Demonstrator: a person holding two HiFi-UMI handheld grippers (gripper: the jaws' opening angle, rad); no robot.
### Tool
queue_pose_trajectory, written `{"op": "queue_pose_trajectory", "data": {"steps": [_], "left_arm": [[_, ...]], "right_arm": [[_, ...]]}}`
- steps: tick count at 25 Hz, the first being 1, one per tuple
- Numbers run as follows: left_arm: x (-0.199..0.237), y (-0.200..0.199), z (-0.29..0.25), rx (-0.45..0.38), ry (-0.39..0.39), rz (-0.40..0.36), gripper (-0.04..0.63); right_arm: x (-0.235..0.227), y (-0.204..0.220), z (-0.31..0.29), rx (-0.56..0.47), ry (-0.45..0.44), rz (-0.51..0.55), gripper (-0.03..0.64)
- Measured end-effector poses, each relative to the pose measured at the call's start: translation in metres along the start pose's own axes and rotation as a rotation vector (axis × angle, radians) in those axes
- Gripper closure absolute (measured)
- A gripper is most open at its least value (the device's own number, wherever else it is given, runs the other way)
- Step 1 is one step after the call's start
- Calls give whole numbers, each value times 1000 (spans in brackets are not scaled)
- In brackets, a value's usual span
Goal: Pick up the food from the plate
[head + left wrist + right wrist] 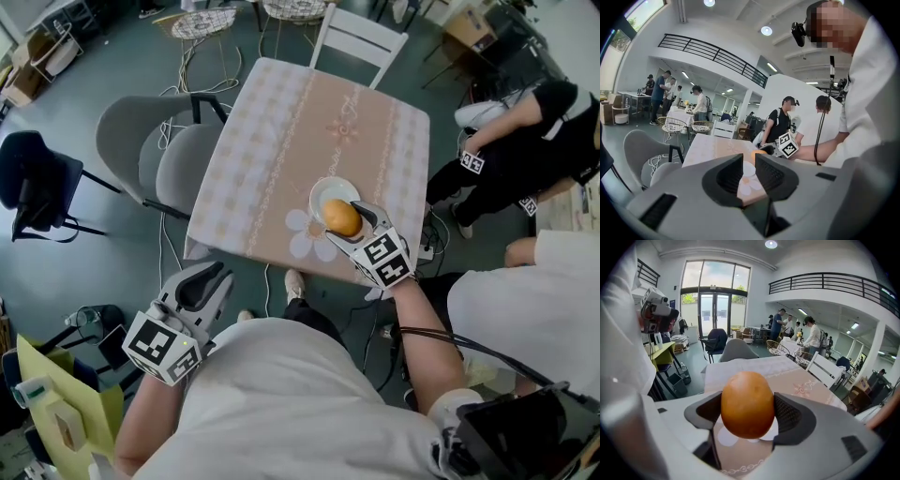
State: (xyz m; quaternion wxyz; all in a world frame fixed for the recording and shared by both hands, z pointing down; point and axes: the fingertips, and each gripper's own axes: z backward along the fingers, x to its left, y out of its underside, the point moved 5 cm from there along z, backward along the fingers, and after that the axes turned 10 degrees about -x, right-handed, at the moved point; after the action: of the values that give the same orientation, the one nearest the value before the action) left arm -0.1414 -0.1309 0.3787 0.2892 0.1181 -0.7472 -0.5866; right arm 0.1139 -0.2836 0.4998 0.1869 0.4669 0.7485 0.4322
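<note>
Golden-orange food point(343, 217), white plate point(322, 195), pink-and-cream checked tablecloth point(281, 131) with a white flower motif, grey left gripper point(208, 281) and grey right gripper point(349, 214) with black jaw pads point(790, 416), white marker cubes point(161, 347) bearing black squares, grey chairs point(127, 141), white slatted chair point(361, 39), dark teal floor point(112, 56).

Head view, square table point(314, 112) dead centre, covered edge to edge w/ a pale pink-and-cream checked cloth point(246, 178), and the cloth hangs over the near side. Ornate bands run lengthwise down the middle. Big white flower print point(302, 236) at the near edge. One white plate point(324, 192) sits on the cloth, near-right part, just beside that flower.
</note>
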Motion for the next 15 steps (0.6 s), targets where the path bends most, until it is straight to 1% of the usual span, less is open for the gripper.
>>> {"op": "queue_pose_trajectory", "data": {"steps": [4,7,11,15], "left_arm": [[3,5,15,7,52,-28,512],[3,9,24,12,89,-21,511],[1,16,36,21,141,-31,511],[-2,20,46,19,180,-32,512]], "right_arm": [[26,-26,22,-29,31,5,262],[48,-47,39,-59,52,10,262],[79,-71,62,-102,80,17,261],[112,-88,82,-116,97,19,262]]}}
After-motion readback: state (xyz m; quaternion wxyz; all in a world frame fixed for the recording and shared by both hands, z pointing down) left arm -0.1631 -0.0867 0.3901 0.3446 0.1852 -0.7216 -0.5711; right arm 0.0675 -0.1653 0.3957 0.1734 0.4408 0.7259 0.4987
